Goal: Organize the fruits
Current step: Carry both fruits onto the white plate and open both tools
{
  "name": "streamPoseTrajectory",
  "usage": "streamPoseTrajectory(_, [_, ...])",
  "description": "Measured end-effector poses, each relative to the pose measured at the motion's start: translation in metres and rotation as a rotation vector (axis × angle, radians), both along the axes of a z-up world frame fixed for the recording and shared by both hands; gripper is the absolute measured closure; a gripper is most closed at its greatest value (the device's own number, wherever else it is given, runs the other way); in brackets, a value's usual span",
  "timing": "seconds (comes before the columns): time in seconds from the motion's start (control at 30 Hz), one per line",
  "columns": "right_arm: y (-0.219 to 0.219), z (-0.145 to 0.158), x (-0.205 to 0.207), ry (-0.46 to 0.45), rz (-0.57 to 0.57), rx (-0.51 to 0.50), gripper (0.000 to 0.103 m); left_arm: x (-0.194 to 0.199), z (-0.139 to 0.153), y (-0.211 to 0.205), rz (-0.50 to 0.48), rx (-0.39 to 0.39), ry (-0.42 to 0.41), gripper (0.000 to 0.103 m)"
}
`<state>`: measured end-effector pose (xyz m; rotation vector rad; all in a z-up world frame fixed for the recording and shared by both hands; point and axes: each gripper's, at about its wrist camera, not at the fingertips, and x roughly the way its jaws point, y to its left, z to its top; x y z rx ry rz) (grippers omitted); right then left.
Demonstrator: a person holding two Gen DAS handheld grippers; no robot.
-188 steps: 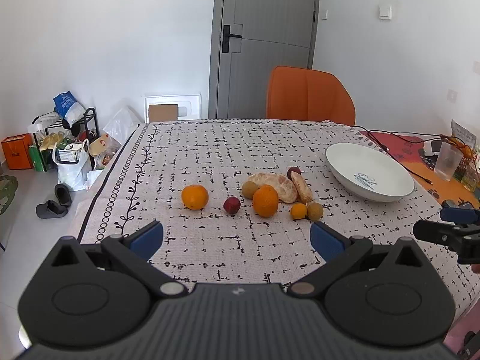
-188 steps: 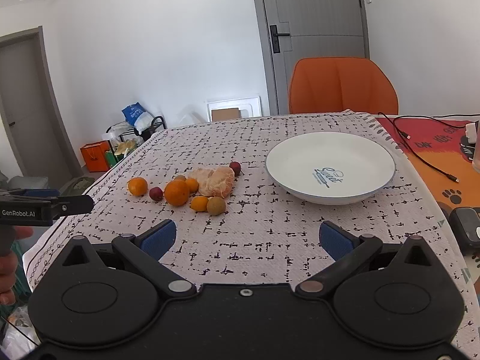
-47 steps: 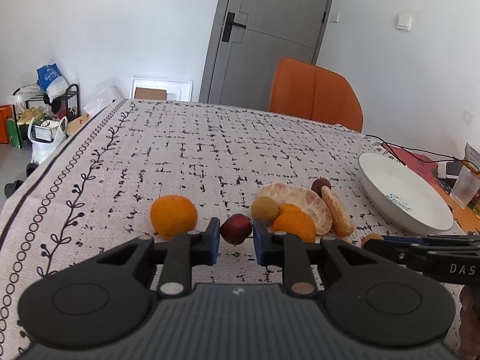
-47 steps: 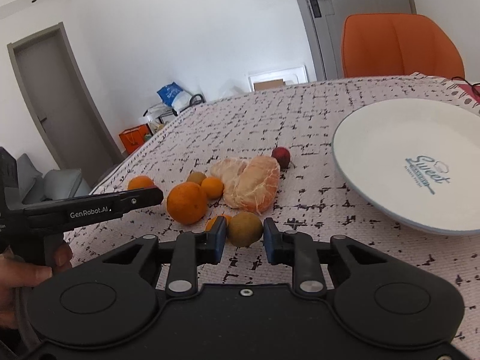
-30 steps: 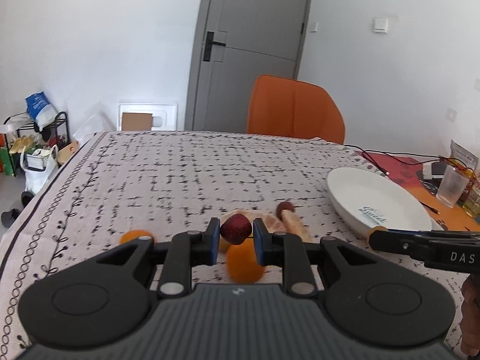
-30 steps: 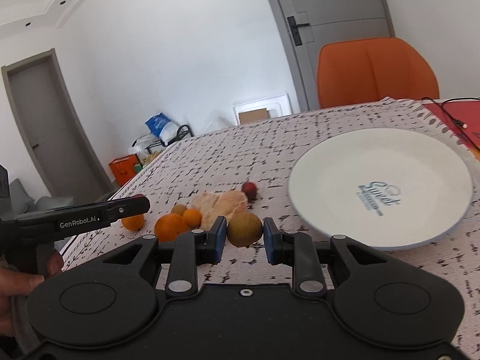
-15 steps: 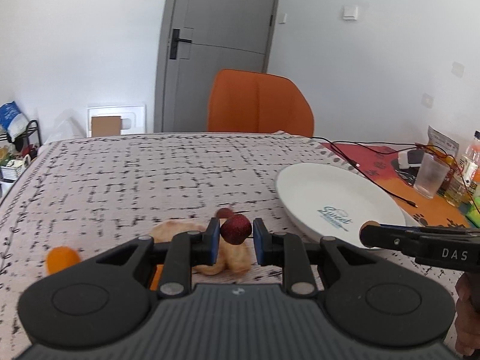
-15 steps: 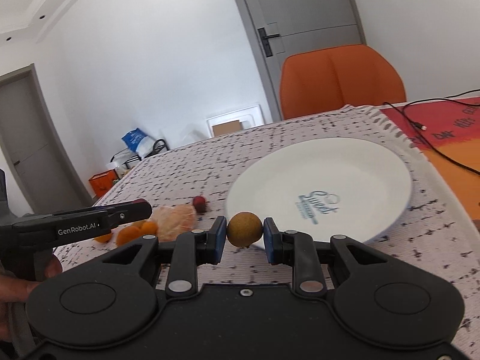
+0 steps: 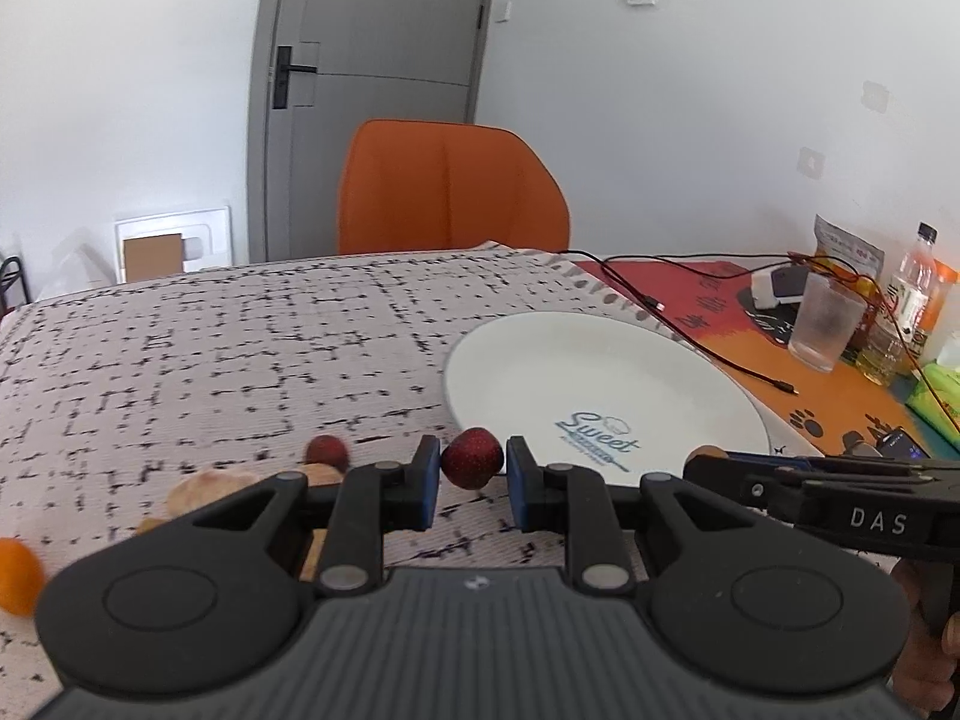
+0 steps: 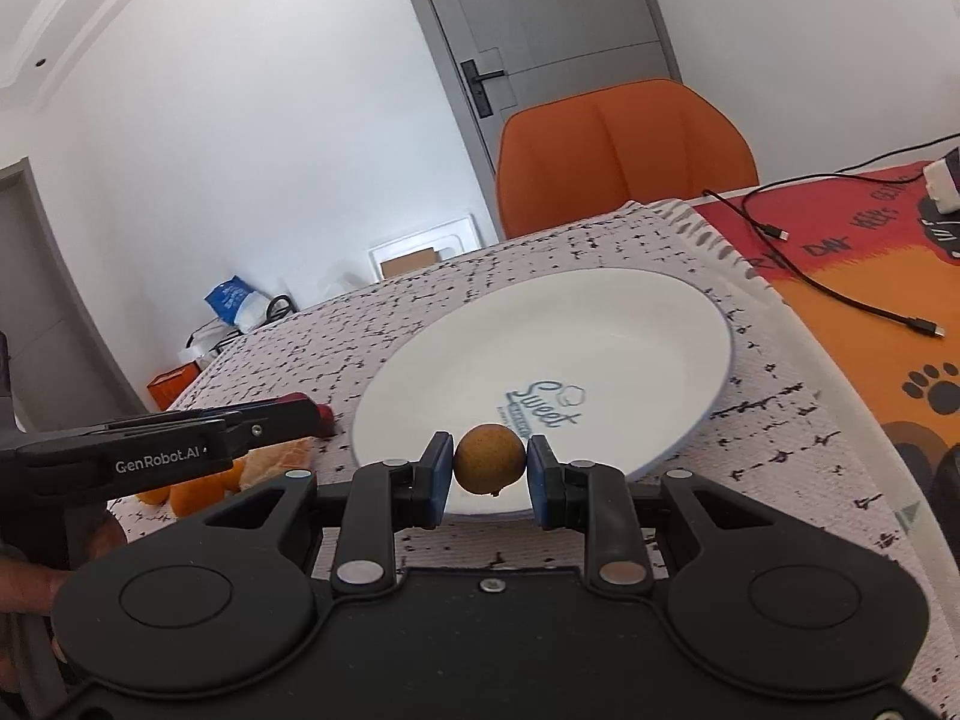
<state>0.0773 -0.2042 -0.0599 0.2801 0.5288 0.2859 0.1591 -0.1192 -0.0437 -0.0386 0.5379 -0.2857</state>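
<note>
My left gripper (image 9: 473, 471) is shut on a small dark red fruit (image 9: 472, 457), held above the cloth just left of the white plate (image 9: 600, 360). My right gripper (image 10: 489, 468) is shut on a round brown fruit (image 10: 489, 458), held over the near rim of the same plate (image 10: 600, 324), which has nothing in it. The other fruits lie on the cloth at the left: a second small red fruit (image 9: 327, 451), peeled citrus segments (image 9: 204, 489) and an orange (image 9: 18, 570). In the right wrist view the left gripper (image 10: 288, 414) shows at the left, with oranges (image 10: 198, 492) behind it.
An orange chair (image 9: 450, 186) stands behind the table. A black cable (image 9: 690, 324), a clear cup (image 9: 825, 321) and bottles (image 9: 906, 294) sit on the orange mat to the right of the plate. A hand (image 10: 36, 594) holds the left gripper's handle.
Both grippers have carried their fruits to the right, away from the pile and up to the plate. The plate looks larger and closer in both views. The grips are unchanged.
</note>
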Motion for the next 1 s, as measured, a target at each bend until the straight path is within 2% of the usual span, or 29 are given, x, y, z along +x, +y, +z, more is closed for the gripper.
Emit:
streamPoseTrajectory(0.13, [-0.003,0.001,-0.002,-0.015,-0.007,-0.013,0.073,0.006,-0.002,-0.01,-0.019,-0.001,0.007,0.081])
streamPoseTrajectory(0.5, [-0.011,0.002,-0.009,-0.021,-0.032,-0.007,0.072,0.015,0.002,-0.027,-0.063,-0.006,0.007,0.08])
streamPoseTrajectory(0.53, [-0.011,0.002,-0.009,-0.021,-0.032,-0.008,0.071,0.015,0.003,-0.027,-0.059,-0.009,0.01,0.077])
streamPoseTrajectory(0.67, [-0.008,0.004,-0.011,-0.025,-0.03,-0.011,0.064,0.013,0.003,-0.023,-0.056,-0.016,0.029,0.074])
streamPoseTrajectory(0.77, [-0.006,0.005,-0.01,-0.027,-0.029,-0.012,0.06,0.011,0.003,-0.017,-0.033,-0.018,0.047,0.063])
streamPoseTrajectory(0.9, [-0.003,0.007,-0.012,-0.032,-0.03,-0.011,0.048,0.005,0.003,-0.003,0.011,-0.024,0.047,0.041])
streamPoseTrajectory(1.0, [0.001,0.008,-0.014,-0.037,-0.029,-0.017,0.04,0.0,0.004,0.008,0.048,-0.028,0.05,0.032])
